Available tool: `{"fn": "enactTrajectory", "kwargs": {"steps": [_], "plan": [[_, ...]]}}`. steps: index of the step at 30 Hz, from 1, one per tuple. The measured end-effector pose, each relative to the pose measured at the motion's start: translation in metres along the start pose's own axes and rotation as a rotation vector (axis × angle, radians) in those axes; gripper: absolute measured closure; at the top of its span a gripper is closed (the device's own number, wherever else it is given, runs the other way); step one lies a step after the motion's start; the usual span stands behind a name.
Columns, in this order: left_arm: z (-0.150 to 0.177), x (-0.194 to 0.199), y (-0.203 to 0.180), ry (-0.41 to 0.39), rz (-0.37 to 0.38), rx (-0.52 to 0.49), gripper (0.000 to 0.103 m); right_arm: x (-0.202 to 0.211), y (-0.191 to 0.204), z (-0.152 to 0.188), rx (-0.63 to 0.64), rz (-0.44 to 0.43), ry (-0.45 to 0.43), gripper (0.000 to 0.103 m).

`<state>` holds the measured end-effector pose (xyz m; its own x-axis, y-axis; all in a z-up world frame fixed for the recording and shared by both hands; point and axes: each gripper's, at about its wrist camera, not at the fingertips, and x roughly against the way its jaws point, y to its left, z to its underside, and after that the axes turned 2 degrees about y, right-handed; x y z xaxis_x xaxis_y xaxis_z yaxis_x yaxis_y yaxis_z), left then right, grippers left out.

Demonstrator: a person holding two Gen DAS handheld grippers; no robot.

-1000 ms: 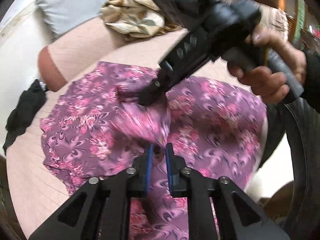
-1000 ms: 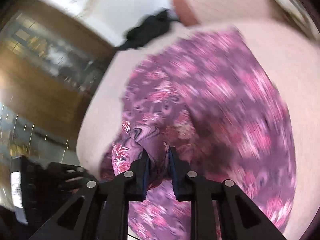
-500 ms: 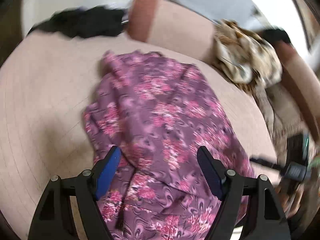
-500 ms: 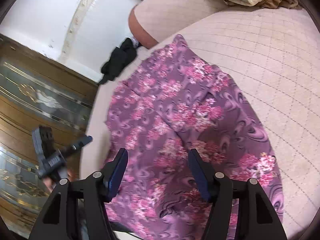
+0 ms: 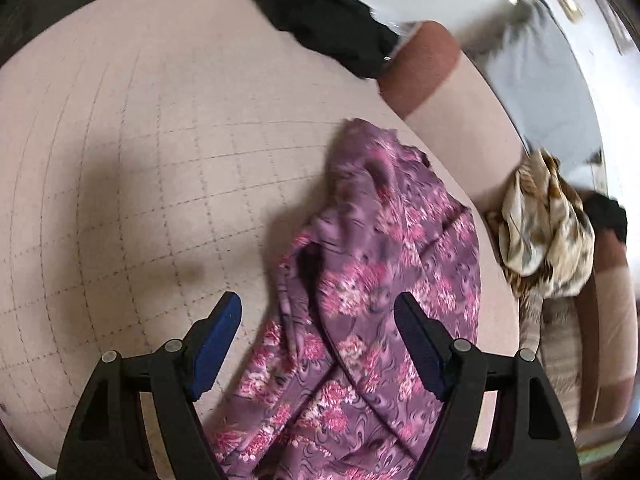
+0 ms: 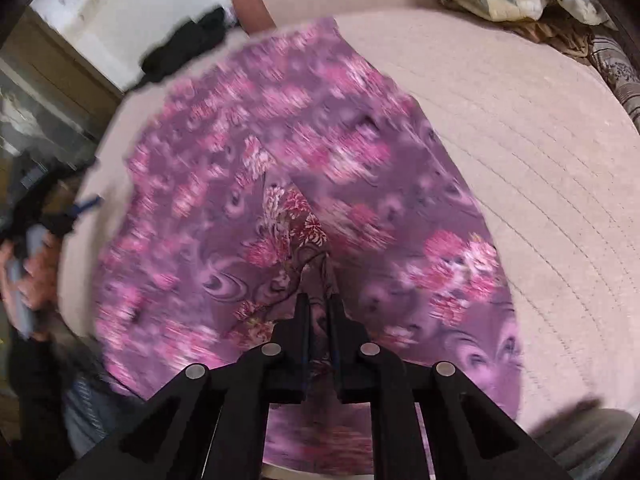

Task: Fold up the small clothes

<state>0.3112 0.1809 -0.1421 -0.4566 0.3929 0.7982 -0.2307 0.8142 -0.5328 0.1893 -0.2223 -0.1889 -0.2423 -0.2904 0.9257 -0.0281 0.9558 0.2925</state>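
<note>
Pink quilted sofa; floral garment pinched in just-closed right hand-held gripper; left hand-held gripper agape above it

No readable text, labels, brands or numbers in either view.

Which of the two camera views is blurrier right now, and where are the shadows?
Right wrist view: the purple floral cloth is smeared by motion, sharp only near the gripper. Left wrist view: mostly crisp, with soft shadows on the quilted cushion left of the cloth.
</note>
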Motion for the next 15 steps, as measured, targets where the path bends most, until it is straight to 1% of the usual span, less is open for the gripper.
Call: {"fn": "enactTrajectory", "kwargs": {"steps": [1, 2, 3, 4, 5, 6, 7, 8, 10, 11, 12, 14, 15], "plan": [[-0.001, 0.0, 0.001, -0.003, -0.001, 0.008, 0.025, 0.001, -0.003, 0.0, -0.018, 0.008, 0.005, 0.087], [-0.001, 0.001, 0.002, -0.009, -0.006, 0.015, 0.025, 0.007, -0.002, -0.002, -0.017, 0.008, -0.015, 0.079], [-0.001, 0.003, 0.004, -0.02, -0.011, 0.027, 0.025, 0.018, 0.002, -0.005, -0.005, -0.011, -0.061, 0.069], [-0.002, 0.004, 0.006, -0.023, -0.01, 0.036, 0.025, 0.032, 0.006, -0.01, -0.005, -0.045, -0.115, 0.06], [-0.003, 0.005, 0.009, -0.019, -0.001, 0.05, 0.026, 0.044, 0.009, -0.015, -0.009, -0.075, -0.152, 0.044], [-0.005, 0.004, 0.012, -0.011, 0.018, 0.074, 0.028, 0.056, 0.014, -0.022, -0.007, -0.116, -0.186, 0.036], [-0.008, 0.003, 0.014, -0.007, 0.037, 0.1, 0.029, 0.066, 0.02, -0.031, 0.009, -0.157, -0.213, 0.036], [-0.011, 0.002, 0.016, -0.006, 0.038, 0.114, 0.03, 0.072, 0.029, -0.043, 0.024, -0.19, -0.226, 0.036], [-0.018, 0.0, 0.02, -0.004, 0.024, 0.141, 0.033, 0.078, 0.046, -0.07, 0.052, -0.275, -0.219, 0.036], [-0.02, -0.001, 0.021, -0.003, 0.026, 0.159, 0.036, 0.076, 0.055, -0.089, 0.073, -0.316, -0.202, 0.036], [-0.024, -0.004, 0.022, 0.006, 0.034, 0.186, 0.038, 0.073, 0.063, -0.105, 0.087, -0.335, -0.186, 0.036], [-0.031, -0.012, 0.023, 0.034, 0.063, 0.233, 0.039, 0.063, 0.083, -0.142, 0.123, -0.355, -0.148, 0.036], [-0.035, -0.017, 0.023, 0.04, 0.059, 0.25, 0.039, 0.055, 0.094, -0.161, 0.144, -0.363, -0.126, 0.036]]}}
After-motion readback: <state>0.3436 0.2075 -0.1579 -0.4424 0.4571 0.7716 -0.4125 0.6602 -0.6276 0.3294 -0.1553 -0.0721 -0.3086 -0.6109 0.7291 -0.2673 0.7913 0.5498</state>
